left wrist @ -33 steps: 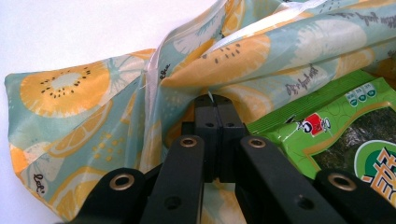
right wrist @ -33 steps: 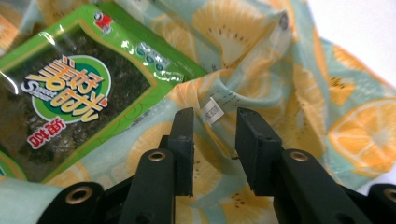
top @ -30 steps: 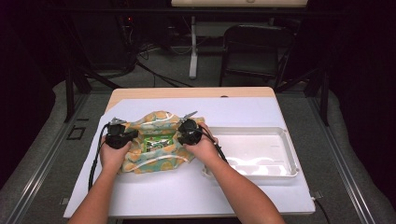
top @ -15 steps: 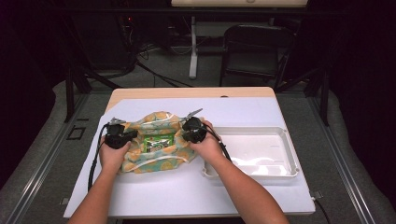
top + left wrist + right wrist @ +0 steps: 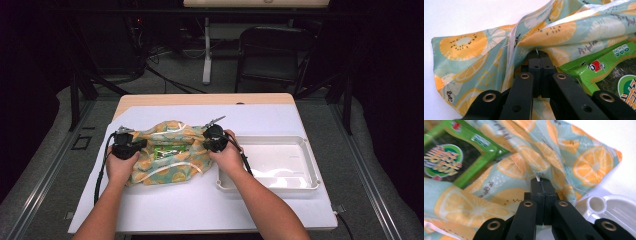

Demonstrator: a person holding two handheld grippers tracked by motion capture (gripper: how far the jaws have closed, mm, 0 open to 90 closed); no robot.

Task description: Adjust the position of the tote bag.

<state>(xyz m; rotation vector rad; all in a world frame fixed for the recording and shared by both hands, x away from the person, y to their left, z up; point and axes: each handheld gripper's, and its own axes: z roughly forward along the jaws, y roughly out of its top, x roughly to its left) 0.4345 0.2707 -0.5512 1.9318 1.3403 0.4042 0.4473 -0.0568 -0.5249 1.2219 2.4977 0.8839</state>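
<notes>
A teal bag (image 5: 175,131) printed with orange slices lies on the white table cover, with a green snack packet (image 5: 170,150) in its mouth. My left gripper (image 5: 141,145) is shut on the bag's left edge, and in the left gripper view the jaws (image 5: 538,53) pinch the fabric (image 5: 564,32) beside the packet (image 5: 599,70). My right gripper (image 5: 209,138) is shut on the bag's right edge. In the right gripper view its tips (image 5: 540,181) hold a fold of the bag (image 5: 524,167), with the packet (image 5: 446,155) beyond.
A white plastic tray (image 5: 270,138) sits just right of the bag, close under my right hand; its corner (image 5: 614,207) shows in the right gripper view. The white cover (image 5: 200,200) spreads toward the front edge. A dark chair and cables stand behind the table.
My right hand has shifted a little to the right with the bag's edge, drawing the bag's mouth wider. The left hand has kept still.
</notes>
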